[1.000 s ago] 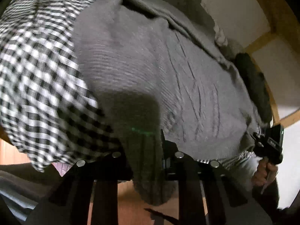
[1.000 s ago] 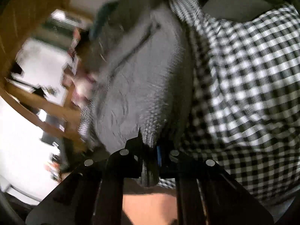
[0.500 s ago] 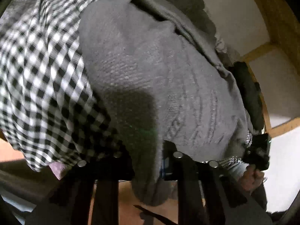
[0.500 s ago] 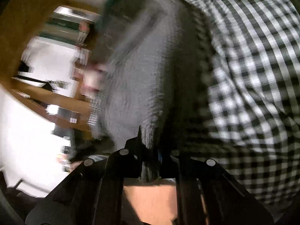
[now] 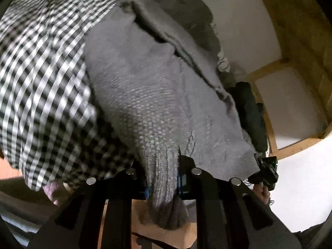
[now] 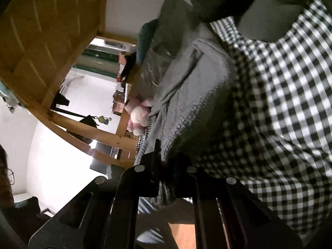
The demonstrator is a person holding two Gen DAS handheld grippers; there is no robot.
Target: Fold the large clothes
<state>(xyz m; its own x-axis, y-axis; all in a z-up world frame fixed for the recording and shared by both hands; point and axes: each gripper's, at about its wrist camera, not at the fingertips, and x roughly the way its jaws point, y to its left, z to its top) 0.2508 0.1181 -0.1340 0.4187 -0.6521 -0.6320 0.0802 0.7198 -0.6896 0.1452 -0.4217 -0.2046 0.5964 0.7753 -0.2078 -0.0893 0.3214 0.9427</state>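
A large grey knitted sweater (image 5: 149,95) lies spread over a black-and-white checked cover (image 5: 41,78). My left gripper (image 5: 162,178) is shut on the sweater's near hem, a bunch of ribbed knit hanging down between its fingers. In the right wrist view the same grey sweater (image 6: 186,95) runs away from me, and my right gripper (image 6: 166,166) is shut on another part of its edge. The right gripper (image 5: 266,170) also shows in the left wrist view at the sweater's far corner, with a hand under it.
The checked cover (image 6: 280,95) fills the right side. A wooden bed frame (image 6: 99,137) and wall stand at the left, with a pink soft toy (image 6: 137,112) by the rail. Dark clothes (image 5: 249,108) pile beside the sweater. A dark pillow (image 6: 265,16) lies at the top.
Both grippers have shifted with the sweater edge held; the knit has drawn in closer and tauter between them. The right view has swung to show more of the wooden frame and room.
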